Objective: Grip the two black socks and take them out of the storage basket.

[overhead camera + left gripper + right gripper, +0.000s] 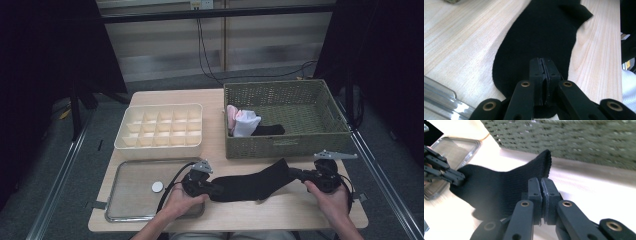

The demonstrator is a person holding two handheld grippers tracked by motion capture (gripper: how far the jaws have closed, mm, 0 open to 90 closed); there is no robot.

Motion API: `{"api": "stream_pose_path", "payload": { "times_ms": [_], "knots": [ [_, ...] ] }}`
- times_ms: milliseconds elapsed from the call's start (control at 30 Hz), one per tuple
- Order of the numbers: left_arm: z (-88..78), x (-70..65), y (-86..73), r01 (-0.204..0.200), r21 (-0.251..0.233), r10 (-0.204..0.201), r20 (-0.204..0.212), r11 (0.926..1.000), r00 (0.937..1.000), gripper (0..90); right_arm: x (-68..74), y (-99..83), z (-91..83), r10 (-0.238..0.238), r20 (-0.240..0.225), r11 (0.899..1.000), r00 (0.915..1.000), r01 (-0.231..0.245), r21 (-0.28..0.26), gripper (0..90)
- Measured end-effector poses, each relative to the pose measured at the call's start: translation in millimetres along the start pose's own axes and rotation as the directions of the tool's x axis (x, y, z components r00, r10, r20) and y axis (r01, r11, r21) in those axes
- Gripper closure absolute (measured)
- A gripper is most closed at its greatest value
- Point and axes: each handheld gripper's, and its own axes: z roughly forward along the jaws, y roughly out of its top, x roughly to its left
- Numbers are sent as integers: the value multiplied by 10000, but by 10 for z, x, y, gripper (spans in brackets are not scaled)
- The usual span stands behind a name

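A black sock (255,184) lies stretched across the front of the wooden table (280,210) between my two grippers. My left gripper (212,190) is shut on its rounded toe end, right beside the metal tray. In the left gripper view the jaws (543,62) are pressed together over the sock (539,32), which runs away from them flat on the wood. My right gripper (296,174) is shut on the cuff end. In the right gripper view the closed jaws (541,182) pinch the sock (506,185), whose cuff stands up just beyond them, and the left gripper (456,178) bites the far end.
A green wicker basket (285,87) at the back right holds pink and white cloth (242,122) and another black sock (270,130). A cream compartment box (160,125) stands at the back left. The metal tray (130,172) at front left carries a white disc (157,187).
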Motion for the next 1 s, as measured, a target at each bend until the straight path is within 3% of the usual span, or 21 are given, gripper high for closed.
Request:
{"api": "stream_pose_path", "payload": {
  "times_ms": [67, 100, 167, 200, 267, 300, 467, 633, 767, 900, 1000],
  "knots": [
    [26, -14, 32, 72, -120, -73, -38, 9999, 10000, 809, -20, -54, -36, 82, 98, 10000, 9999, -82, -21, 861],
    [26, -24, 52, -102, -7, 102, -206, 9999, 9997, 788, -29, -76, -42, 95, 140, 10000, 9999, -94, -32, 861],
    [3, -23, 74, -38, -150, 37, -36, 9999, 10000, 748, -38, -99, -40, 66, 213, 9999, 9998, -68, 82, 859],
    [-13, -26, 73, 0, -390, 0, 0, 9992, 10000, 766, -46, -101, -37, 28, 228, 9999, 9997, -31, 115, 858],
    [-105, -15, 73, 50, -430, -54, -89, 9991, 9999, 787, -61, -100, -33, 56, 312, 9998, 9995, -62, 196, 853],
    [-148, -11, 64, 51, -478, -68, -360, 9988, 9993, 791, -78, -102, -29, 81, 343, 9998, 9994, -88, 180, 848],
    [-250, 63, -12, 546, -575, -588, -730, 9968, 9956, 762, -117, -100, -27, 138, 540, 9995, 9984, -152, 268, 831],
    [-201, 55, -31, 377, -515, -430, -1061, 9980, 9934, 703, -138, -99, -1, 98, 758, 9997, 9971, -116, 231, 729],
    [-151, 58, -10, 449, -405, -481, -831, 9982, 9954, 703, -159, -100, 54, 45, 676, 9989, 9977, -76, 467, 688],
    [-93, 51, 3, 334, -142, -348, -1153, 9993, 9927, 716, -182, -102, 162, -94, 985, 9957, 9951, 2, 926, 670],
    [-74, 68, -2, 467, -216, -488, -1102, 9987, 9927, 842, -213, -107, 207, -69, 1102, 9934, 9939, -59, 1149, 711]
  ]
}}
